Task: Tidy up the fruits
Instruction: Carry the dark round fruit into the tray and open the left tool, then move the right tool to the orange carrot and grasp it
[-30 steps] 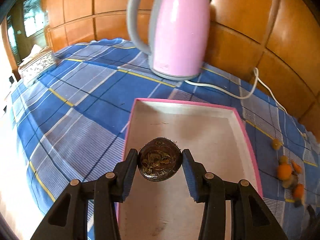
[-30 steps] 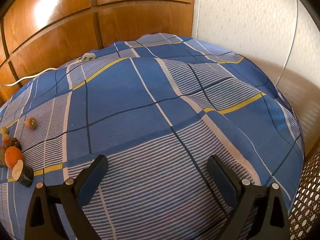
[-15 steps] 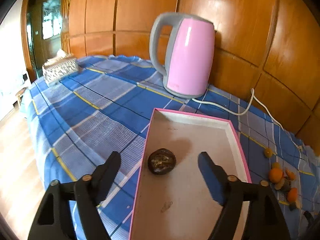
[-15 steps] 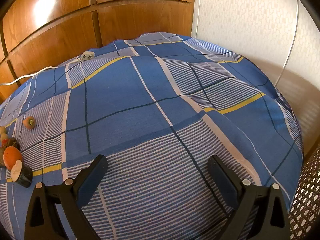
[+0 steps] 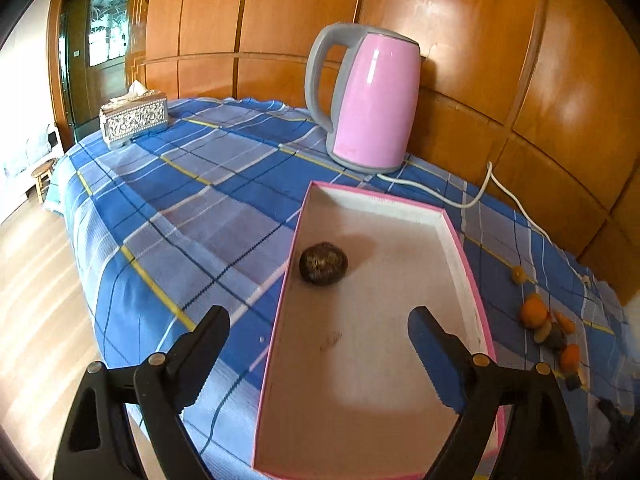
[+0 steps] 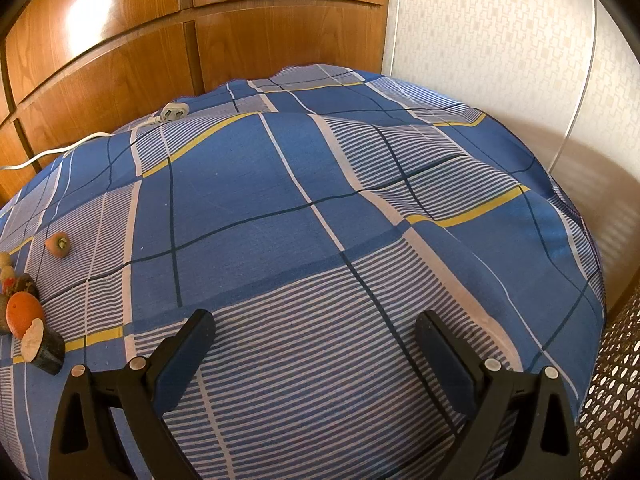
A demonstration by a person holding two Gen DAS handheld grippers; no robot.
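A dark brown round fruit (image 5: 323, 263) lies inside the pink-rimmed white box (image 5: 460, 240), near its left wall. My left gripper (image 5: 319, 328) is open and empty, raised above the near half of the box. A cluster of small fruits with an orange one (image 5: 534, 312) lies on the cloth right of the box. The same cluster shows at the left edge of the right wrist view, with the orange fruit (image 6: 23, 312) and a dark cut piece (image 6: 46, 347). A lone small fruit (image 6: 58, 244) lies farther back. My right gripper (image 6: 314, 340) is open and empty above bare cloth.
A pink kettle (image 5: 370, 100) stands behind the box, its white cord (image 5: 480, 192) running right to a plug (image 6: 170, 114). A silver tissue box (image 5: 134, 120) sits at the far left. The blue plaid cloth (image 6: 320, 208) drops off at the table edges. Wooden panels stand behind.
My left gripper opened and released the dark fruit into the box, then pulled back and up. The right gripper has barely moved.
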